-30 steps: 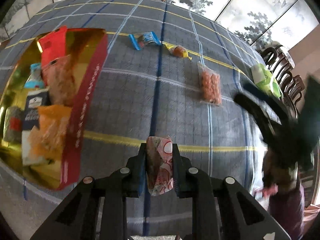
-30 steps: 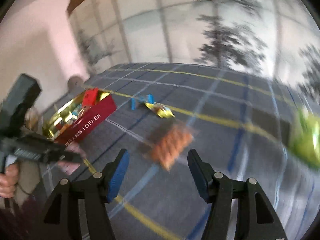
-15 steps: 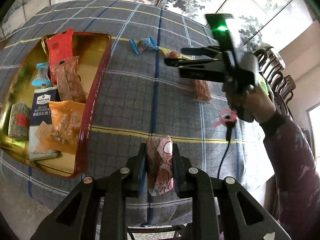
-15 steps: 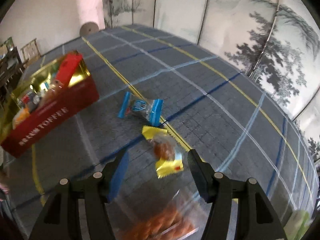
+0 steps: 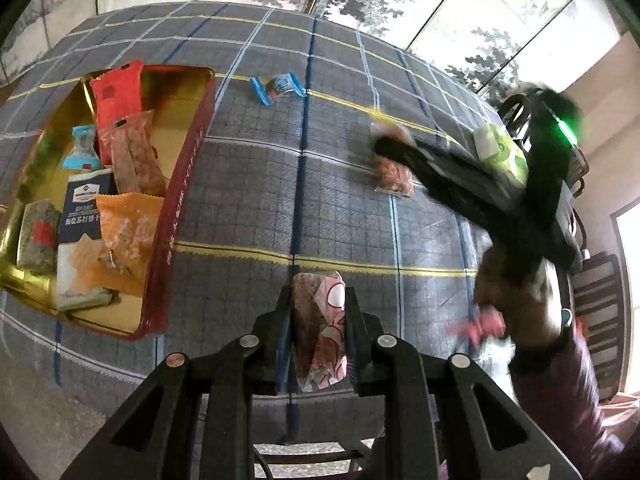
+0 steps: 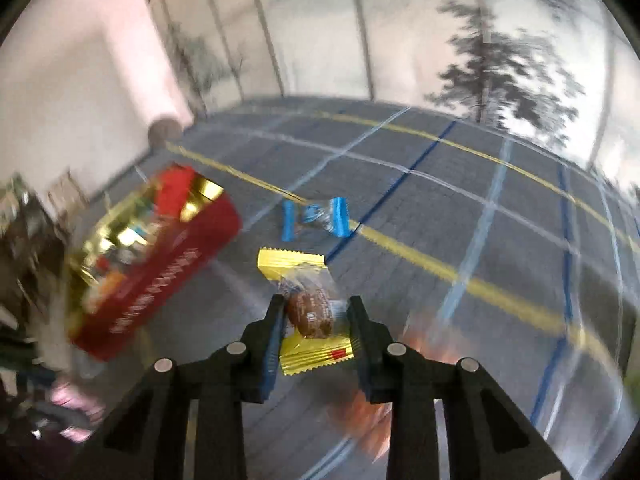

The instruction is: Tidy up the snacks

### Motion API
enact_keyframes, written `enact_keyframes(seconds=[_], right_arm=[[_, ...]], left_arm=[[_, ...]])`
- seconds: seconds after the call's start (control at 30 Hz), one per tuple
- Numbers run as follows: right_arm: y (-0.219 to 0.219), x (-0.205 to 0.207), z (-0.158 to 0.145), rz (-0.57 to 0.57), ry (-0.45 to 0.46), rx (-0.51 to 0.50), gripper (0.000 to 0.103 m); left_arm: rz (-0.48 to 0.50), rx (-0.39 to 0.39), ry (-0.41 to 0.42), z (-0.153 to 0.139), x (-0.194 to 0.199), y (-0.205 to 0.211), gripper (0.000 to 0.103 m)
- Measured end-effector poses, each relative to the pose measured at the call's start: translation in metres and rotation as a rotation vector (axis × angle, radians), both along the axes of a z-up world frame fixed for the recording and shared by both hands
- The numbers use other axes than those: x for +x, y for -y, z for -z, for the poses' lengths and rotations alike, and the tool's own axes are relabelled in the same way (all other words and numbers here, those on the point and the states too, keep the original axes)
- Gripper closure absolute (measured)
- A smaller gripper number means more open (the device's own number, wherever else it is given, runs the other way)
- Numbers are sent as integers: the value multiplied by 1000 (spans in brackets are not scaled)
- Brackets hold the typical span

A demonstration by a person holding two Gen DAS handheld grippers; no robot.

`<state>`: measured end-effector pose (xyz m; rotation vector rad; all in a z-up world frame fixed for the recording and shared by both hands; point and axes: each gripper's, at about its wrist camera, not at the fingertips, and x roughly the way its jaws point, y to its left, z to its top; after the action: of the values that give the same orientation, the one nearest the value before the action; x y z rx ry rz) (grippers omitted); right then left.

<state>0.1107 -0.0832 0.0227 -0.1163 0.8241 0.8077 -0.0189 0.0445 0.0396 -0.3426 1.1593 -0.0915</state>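
Left wrist view: the pink-and-white wrapped snack is clamped in the left gripper, above the table's near edge. The red-and-gold tin already holds several packets; three lie outside. The right gripper, wide half a second ago, now seems closed on the yellow-ended candy.

grey tablecloth checked in blue, white and yellow; red tin lined gold; pink-and-white wrapper; yellow-ended wrapper; blue-ended wrapper.
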Motion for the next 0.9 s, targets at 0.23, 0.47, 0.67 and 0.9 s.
enact_keyframes(seconds=[0.23, 0.47, 0.67, 0.9], right_arm=[[68, -76, 15, 224, 3, 133, 72], [76, -87, 28, 257, 25, 101, 72], [75, -90, 32, 257, 34, 98, 72], [66, -97, 33, 238, 60, 61, 72]], left_arm=[[7, 32, 20, -5, -17, 11, 83], [-10, 97, 63, -16, -29, 11, 83], [-40, 137, 85, -21, -37, 1, 83], [-71, 186, 98, -19, -44, -12, 83]])
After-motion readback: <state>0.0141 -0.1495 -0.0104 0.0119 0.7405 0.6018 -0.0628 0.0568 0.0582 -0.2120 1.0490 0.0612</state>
